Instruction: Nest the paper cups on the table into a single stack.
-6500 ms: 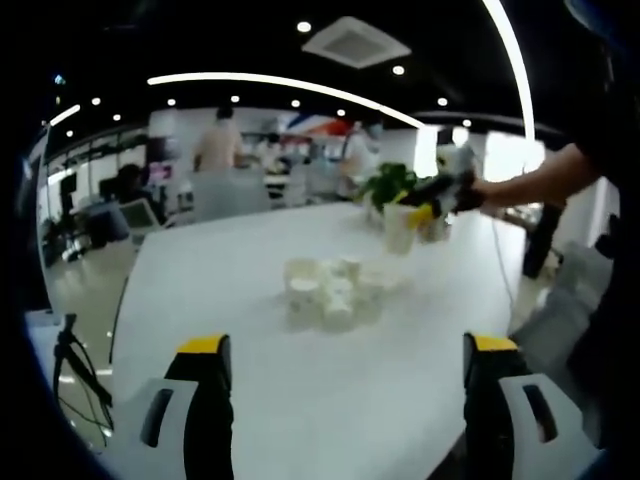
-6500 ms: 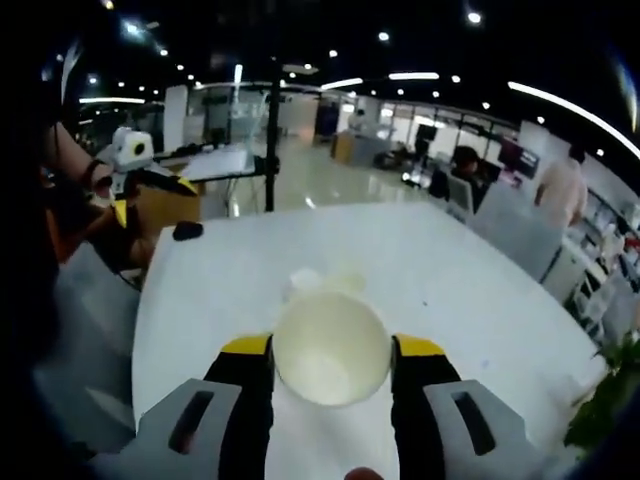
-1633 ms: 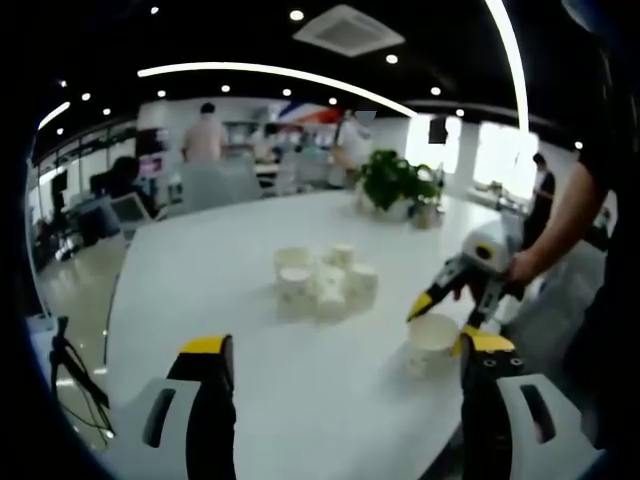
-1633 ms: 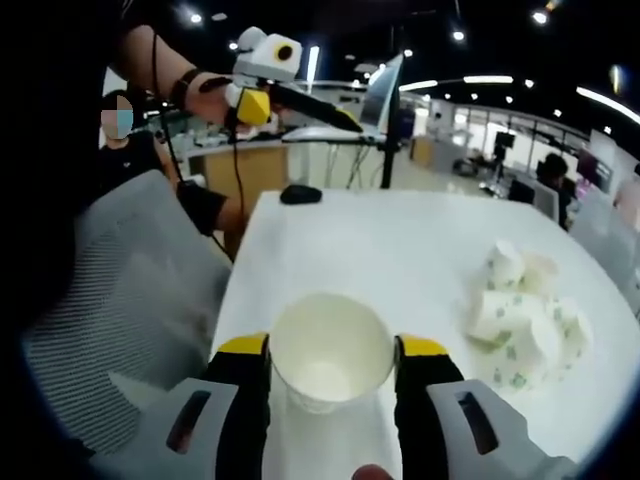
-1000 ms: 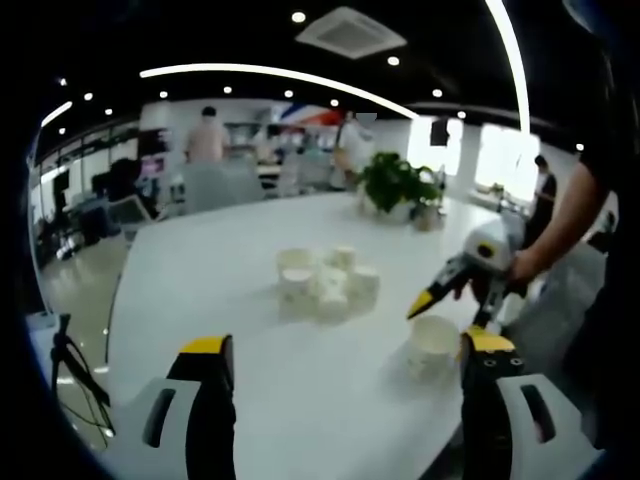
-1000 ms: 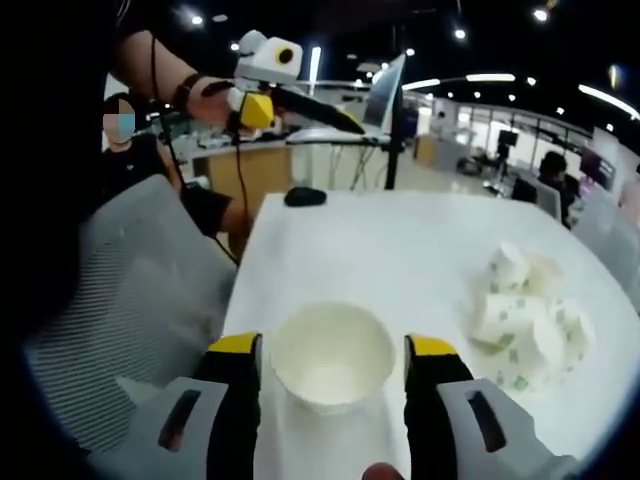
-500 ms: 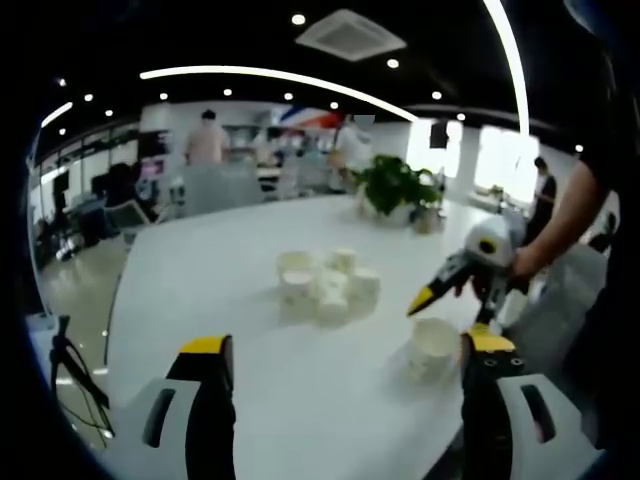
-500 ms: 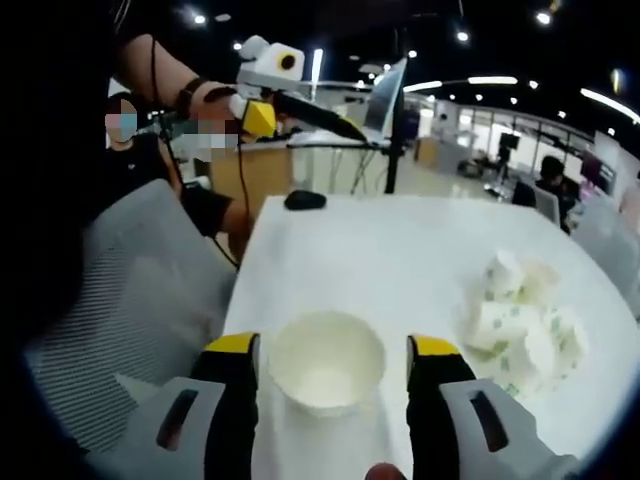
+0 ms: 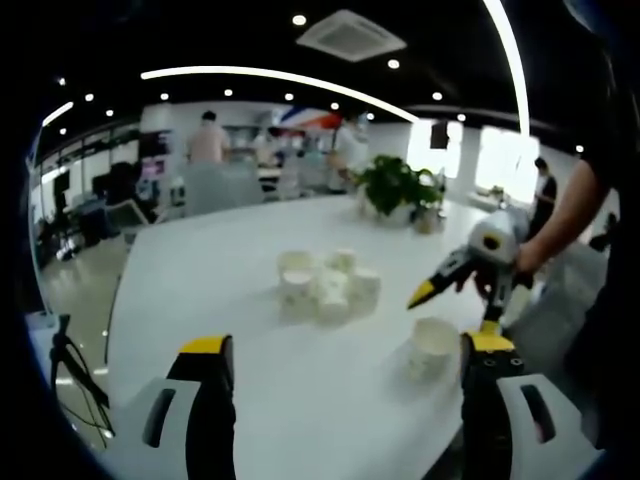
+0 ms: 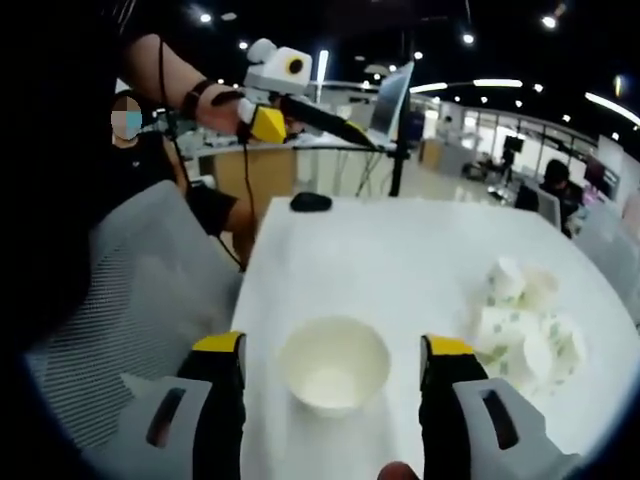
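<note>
White counter point(image 10: 400, 250) carries one upright paper cup point(image 10: 333, 365) near its edge, standing free between the spread jaws of the right hand-held gripper point(image 10: 333, 372), which is released. A cluster of cups point(image 9: 325, 285) sits mid-counter, well apart, and the left hand-held gripper point(image 9: 340, 375) is released, grasping nothing.

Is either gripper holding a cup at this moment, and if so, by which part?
Nothing is held. The right gripper is open, with the paper cup standing free on the table between its jaws. The left gripper is open too.
</note>
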`<act>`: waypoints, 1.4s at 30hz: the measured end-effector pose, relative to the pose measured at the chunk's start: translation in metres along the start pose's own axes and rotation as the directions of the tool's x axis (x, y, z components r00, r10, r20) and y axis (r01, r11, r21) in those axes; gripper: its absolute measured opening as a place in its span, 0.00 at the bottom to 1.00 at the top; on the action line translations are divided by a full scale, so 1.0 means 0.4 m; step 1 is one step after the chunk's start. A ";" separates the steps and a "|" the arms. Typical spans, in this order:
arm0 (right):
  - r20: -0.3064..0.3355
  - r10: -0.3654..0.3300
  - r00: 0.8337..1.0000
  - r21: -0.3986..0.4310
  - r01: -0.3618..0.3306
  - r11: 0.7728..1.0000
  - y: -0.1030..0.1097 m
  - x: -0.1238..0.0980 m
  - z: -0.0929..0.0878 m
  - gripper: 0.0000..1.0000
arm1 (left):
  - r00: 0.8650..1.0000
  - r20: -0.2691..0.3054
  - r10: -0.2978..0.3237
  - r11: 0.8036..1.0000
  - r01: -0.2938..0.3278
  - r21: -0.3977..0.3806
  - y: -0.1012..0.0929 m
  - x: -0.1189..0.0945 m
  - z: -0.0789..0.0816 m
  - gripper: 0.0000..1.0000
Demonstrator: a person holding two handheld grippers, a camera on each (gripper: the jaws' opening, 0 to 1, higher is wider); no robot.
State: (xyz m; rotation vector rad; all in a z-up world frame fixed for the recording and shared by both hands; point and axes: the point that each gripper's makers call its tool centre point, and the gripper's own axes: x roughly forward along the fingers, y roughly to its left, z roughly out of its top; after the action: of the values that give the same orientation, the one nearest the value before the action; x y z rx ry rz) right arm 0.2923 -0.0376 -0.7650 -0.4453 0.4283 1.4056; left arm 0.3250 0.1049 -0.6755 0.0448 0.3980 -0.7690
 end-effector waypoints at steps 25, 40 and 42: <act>0.024 -0.119 0.993 0.032 0.118 0.993 -0.048 -0.037 0.033 1.00 | 1.000 0.007 0.006 1.000 -0.006 0.003 0.001 -0.020 -0.008 0.94; 0.119 -0.255 0.960 0.134 0.239 0.962 -0.117 -0.147 0.098 0.96 | 1.000 0.014 0.006 1.000 -0.006 -0.005 -0.010 -0.024 -0.008 0.93; 0.126 -0.268 0.955 0.134 0.251 0.959 -0.122 -0.161 0.108 0.96 | 1.000 0.016 0.006 1.000 -0.006 -0.004 -0.010 -0.026 -0.009 0.93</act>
State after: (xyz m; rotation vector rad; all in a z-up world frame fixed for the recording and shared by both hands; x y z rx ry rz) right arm 0.3344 -0.0739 -0.6920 -0.2915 0.3202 1.1421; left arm 0.3144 0.1095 -0.6746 0.0364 0.3841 -0.7626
